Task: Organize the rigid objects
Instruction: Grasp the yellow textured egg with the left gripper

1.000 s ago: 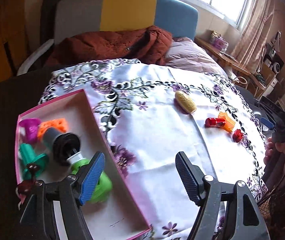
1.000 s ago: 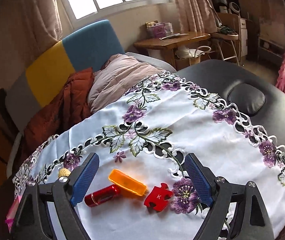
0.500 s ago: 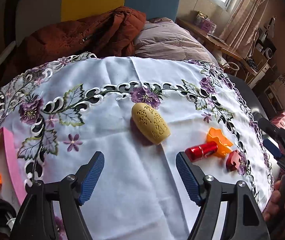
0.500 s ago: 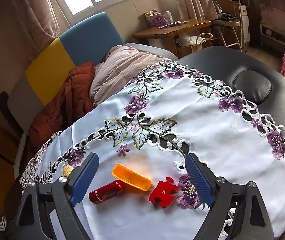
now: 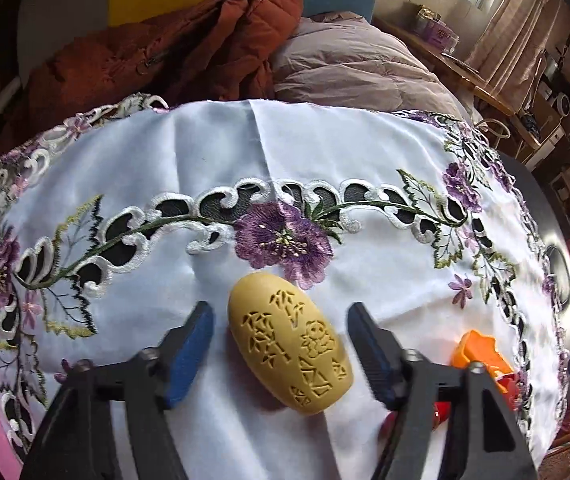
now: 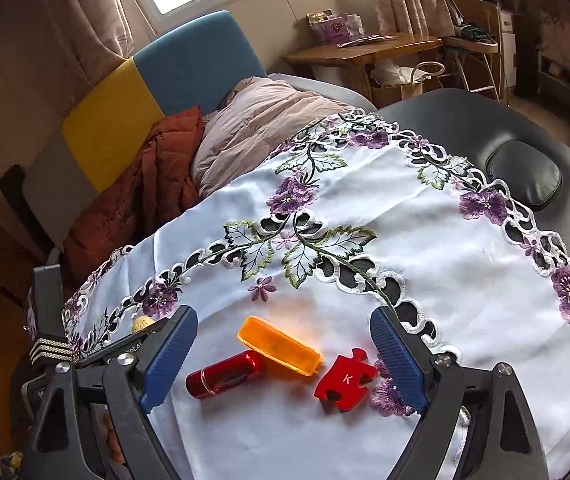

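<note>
Both grippers low over the cloth, jaws apart.

Left gripper (image 5: 281,344): jaws spread, blue pads facing inward, one on each side of the yellow egg-shaped piece (image 5: 291,340) with a gap to each pad; no contact visible. Right gripper (image 6: 285,360): jaws spread wide, nothing held, pads apart from the items lying between them. Left gripper body also visible at the left edge of the right wrist view, angled down. Hands not in view.

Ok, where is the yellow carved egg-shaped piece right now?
In the left wrist view the yellow carved piece lies on the white embroidered tablecloth between the open jaws of the left gripper, just below a purple embroidered flower.
</note>
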{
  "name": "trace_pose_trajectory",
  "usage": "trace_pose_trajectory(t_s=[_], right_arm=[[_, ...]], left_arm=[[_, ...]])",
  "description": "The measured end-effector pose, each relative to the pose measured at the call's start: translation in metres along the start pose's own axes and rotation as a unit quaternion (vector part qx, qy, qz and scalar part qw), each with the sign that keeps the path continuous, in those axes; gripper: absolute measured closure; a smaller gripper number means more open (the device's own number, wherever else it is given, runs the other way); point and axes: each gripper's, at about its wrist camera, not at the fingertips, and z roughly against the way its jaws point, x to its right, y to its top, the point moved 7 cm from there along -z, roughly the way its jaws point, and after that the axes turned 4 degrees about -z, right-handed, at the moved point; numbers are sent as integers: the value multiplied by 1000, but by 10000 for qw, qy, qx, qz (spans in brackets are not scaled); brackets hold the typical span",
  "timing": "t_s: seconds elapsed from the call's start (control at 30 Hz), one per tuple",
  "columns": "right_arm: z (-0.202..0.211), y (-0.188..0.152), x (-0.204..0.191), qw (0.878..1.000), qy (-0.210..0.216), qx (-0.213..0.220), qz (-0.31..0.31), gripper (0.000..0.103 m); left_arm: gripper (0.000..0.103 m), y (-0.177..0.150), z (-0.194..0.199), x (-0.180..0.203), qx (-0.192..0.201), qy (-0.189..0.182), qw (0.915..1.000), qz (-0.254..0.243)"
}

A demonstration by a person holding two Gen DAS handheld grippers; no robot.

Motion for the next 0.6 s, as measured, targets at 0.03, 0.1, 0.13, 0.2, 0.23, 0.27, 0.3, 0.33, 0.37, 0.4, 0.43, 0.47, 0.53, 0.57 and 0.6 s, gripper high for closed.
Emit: trace_pose_trajectory(t_s=[0.03, 0.1, 0.13, 0.2, 0.23, 0.27, 0.3, 0.33, 0.37, 0.4, 0.43, 0.47, 0.53, 0.57, 0.6], right_arm=[[0, 1, 1, 10000, 20, 1, -37, 14], [1, 3, 5, 9999, 39, 35, -146, 14], [2, 5, 7, 9998, 32, 66, -200, 14], [4, 9, 14, 9993, 43, 125, -360, 14], [6, 11, 20, 9987, 56, 158, -485, 14], [7, 14, 27, 9977, 43, 207, -637, 14], [10, 17, 35, 9964, 3, 266, -802, 14], [11, 19, 43, 9948, -38, 314, -964, 14], [12, 21, 51, 9932, -74, 334, -1109, 14], [12, 21, 57, 9917, -102, 324, -1236, 14], [11, 20, 62, 9906, -117, 292, -1335, 14], [9, 20, 64, 9899, -128, 238, -1389, 14], [3, 16, 65, 9904, -166, 77, -1369, 14], [-1, 13, 63, 9911, -173, -37, -1322, 14], [-5, 9, 61, 9916, -173, -152, -1277, 14]], left_arm=[[60, -2, 2, 0, -22, -23, 10000, -15], [61, -9, 8, -4, -98, -101, 9999, -2], [61, -14, 12, -5, -119, -98, 9999, -57], [63, -25, 25, -6, -56, -46, 9998, -207], [67, -33, 33, -6, 4, -38, 9996, -286], [71, -41, 41, -4, 49, -50, 9994, -351], [71, -50, 49, -3, 90, -58, 9991, -412], [72, -60, 58, -1, 144, -51, 9987, -482], [73, -70, 67, 2, 191, -38, 9982, -575], [77, -80, 74, 6, 241, -29, 9973, -695], [79, -90, 82, 10, 304, -20, 9962, -817], [79, -100, 88, 13, 349, -12, 9951, -923], [81, -120, 97, 16, 372, -18, 9937, -1058], [81, -128, 98, 16, 348, -53, 9937, -1064], [81, -135, 99, 15, 290, -135, 9941, -1032]])
